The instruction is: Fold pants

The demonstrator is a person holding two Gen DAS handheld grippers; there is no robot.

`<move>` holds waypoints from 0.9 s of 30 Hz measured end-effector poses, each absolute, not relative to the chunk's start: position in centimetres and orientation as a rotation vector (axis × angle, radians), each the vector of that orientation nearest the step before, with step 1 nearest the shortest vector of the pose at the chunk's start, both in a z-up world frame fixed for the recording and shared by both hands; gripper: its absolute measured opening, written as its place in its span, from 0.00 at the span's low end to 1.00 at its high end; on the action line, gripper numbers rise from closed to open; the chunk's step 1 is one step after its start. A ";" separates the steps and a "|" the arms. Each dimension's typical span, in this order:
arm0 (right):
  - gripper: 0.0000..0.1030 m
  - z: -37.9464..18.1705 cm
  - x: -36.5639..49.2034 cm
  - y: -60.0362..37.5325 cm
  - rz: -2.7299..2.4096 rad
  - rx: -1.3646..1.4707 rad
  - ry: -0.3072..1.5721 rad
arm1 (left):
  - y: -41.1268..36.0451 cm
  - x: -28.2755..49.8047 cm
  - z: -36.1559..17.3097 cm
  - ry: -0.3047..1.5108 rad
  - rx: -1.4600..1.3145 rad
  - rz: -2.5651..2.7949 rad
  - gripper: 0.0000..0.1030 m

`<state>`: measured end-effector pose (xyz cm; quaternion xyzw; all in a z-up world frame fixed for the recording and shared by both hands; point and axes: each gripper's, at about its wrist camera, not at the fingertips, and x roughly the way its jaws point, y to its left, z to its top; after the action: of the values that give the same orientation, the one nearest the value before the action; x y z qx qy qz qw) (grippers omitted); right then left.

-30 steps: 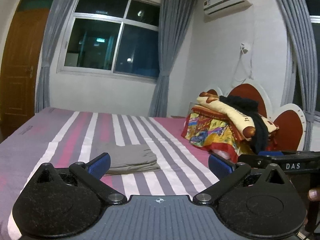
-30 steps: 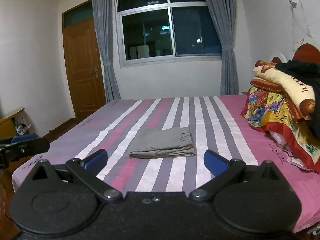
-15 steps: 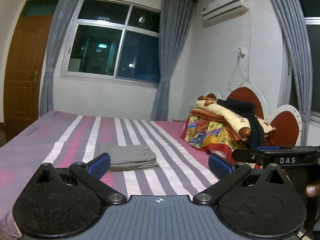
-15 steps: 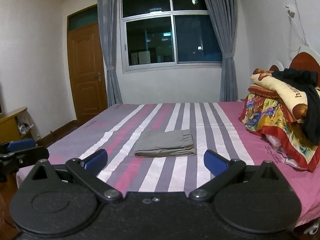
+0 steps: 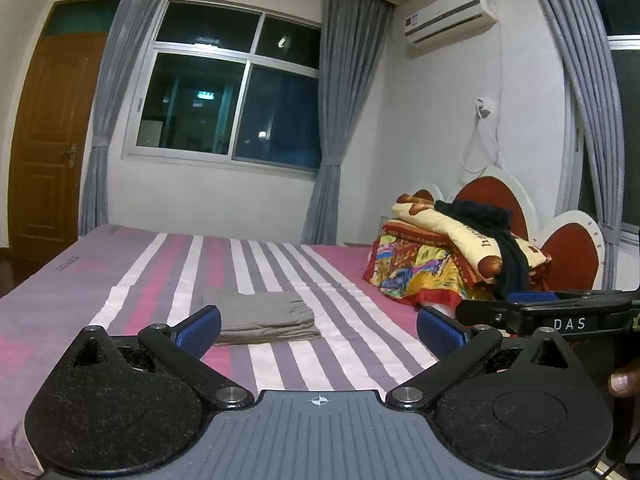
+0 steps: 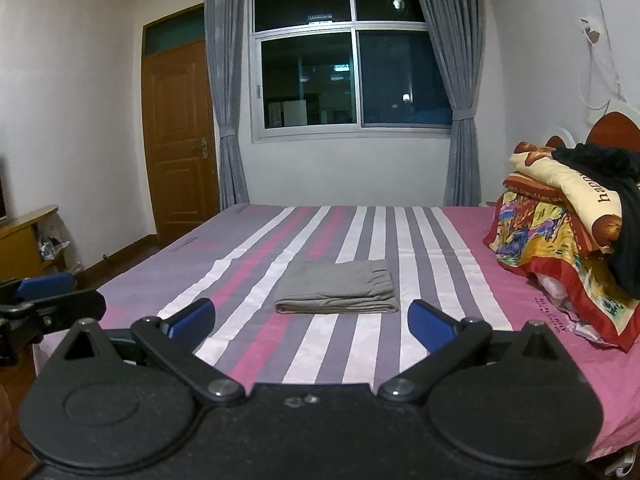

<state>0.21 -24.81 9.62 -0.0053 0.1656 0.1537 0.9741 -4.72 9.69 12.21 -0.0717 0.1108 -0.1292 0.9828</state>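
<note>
Grey pants [image 5: 266, 317] lie folded into a flat rectangle on the striped bed [image 5: 168, 264], also seen in the right wrist view [image 6: 340, 292]. My left gripper [image 5: 319, 330] is open and empty, held back from the bed and well short of the pants. My right gripper [image 6: 312, 322] is open and empty, also back from the bed edge with the pants ahead between its fingers. Each gripper shows at the edge of the other's view.
A pile of colourful bedding with a black garment [image 6: 568, 236] sits at the bed's right by the red headboard [image 5: 496, 200]. A wooden door [image 6: 180, 140] and a low cabinet [image 6: 24, 240] stand at the left. A window with curtains is behind.
Both grippers have drawn back and tilted up a little from the bed; the pants look smaller and farther. Both stayed open and empty. The pants have not moved.
</note>
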 end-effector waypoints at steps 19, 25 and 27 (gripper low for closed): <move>1.00 9.6 0.0 -24.9 0.306 -0.006 0.330 | 9.6 -4.5 12.4 0.217 -0.133 -0.275 1.00; 1.00 9.8 0.1 -24.8 0.306 -0.007 0.328 | 9.6 -4.4 12.4 0.217 -0.132 -0.272 1.00; 1.00 9.8 0.1 -24.7 0.305 -0.007 0.328 | 9.5 -4.5 12.4 0.217 -0.133 -0.273 1.00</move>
<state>0.09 -24.75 9.76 -0.0035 0.1624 0.1511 0.9751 -4.52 9.55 12.36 -0.0660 0.1079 -0.1359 0.9826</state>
